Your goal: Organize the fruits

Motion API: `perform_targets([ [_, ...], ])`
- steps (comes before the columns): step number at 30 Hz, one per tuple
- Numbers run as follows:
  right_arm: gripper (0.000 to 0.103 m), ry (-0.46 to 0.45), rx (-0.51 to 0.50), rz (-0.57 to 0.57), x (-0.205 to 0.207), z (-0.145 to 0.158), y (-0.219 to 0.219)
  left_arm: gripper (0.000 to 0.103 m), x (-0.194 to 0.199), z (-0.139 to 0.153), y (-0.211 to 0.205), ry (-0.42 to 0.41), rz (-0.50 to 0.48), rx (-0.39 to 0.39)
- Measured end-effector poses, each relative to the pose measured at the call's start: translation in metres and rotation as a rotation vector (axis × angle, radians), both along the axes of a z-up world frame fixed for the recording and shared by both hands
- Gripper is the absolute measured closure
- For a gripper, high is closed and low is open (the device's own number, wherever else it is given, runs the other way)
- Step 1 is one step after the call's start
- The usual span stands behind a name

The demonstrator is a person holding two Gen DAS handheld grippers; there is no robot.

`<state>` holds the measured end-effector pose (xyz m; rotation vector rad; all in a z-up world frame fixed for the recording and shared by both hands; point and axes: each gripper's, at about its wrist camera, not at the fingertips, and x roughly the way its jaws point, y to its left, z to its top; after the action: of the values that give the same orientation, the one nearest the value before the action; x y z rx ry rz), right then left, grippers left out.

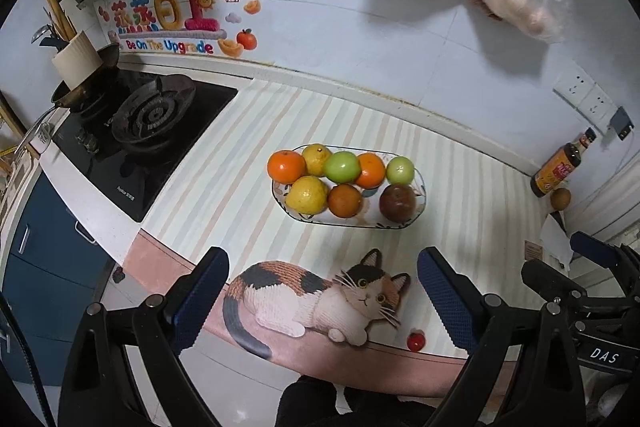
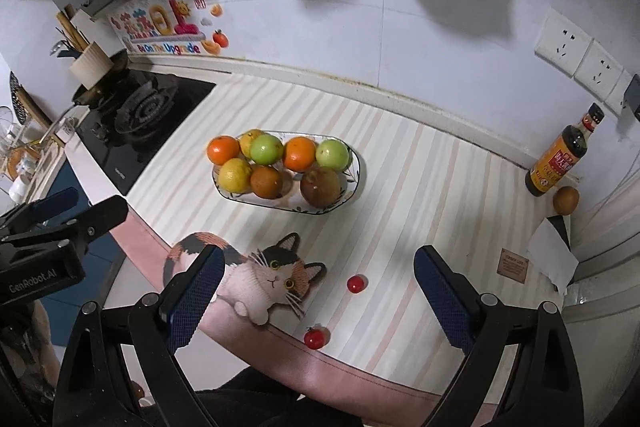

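Cherry tomatoes [image 2: 356,283] lie near the counter edge [image 2: 360,359]; both hand-held grippers [image 2: 316,303] gape empty.

The left hand-held gripper [image 1: 322,301] and the right hand-held gripper [image 2: 316,297] hang side by side, jaws spread wide, holding nothing.

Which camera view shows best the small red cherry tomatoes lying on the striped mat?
The right wrist view: both small red cherry tomatoes lie clear between the open right gripper fingers. The left wrist view shows only one, near the mat edge.
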<state>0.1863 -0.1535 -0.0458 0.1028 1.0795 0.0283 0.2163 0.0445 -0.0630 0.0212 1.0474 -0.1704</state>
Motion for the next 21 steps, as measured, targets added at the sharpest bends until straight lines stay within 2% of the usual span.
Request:
perform_targets([
  [7,0.005,-0.032,0.007,0.008,-0.013,0.022,0.0,0.006,-0.013,0.018,-0.003,-0.031,-0.005,-0.018],
  [14,0.005,-0.041,0.024,0.002,-0.015,0.026,-0.005,0.006,-0.014,0.021,-0.004,-0.039,0.003,-0.018],
  [18,0.005,-0.033,0.054,-0.007,-0.009,0.018,-0.015,0.006,-0.013,0.02,-0.007,-0.043,0.024,-0.004],
  [21,0.005,-0.006,0.086,-0.016,0.002,-0.003,-0.032,0.004,-0.009,0.013,-0.01,-0.037,0.055,0.006],
])
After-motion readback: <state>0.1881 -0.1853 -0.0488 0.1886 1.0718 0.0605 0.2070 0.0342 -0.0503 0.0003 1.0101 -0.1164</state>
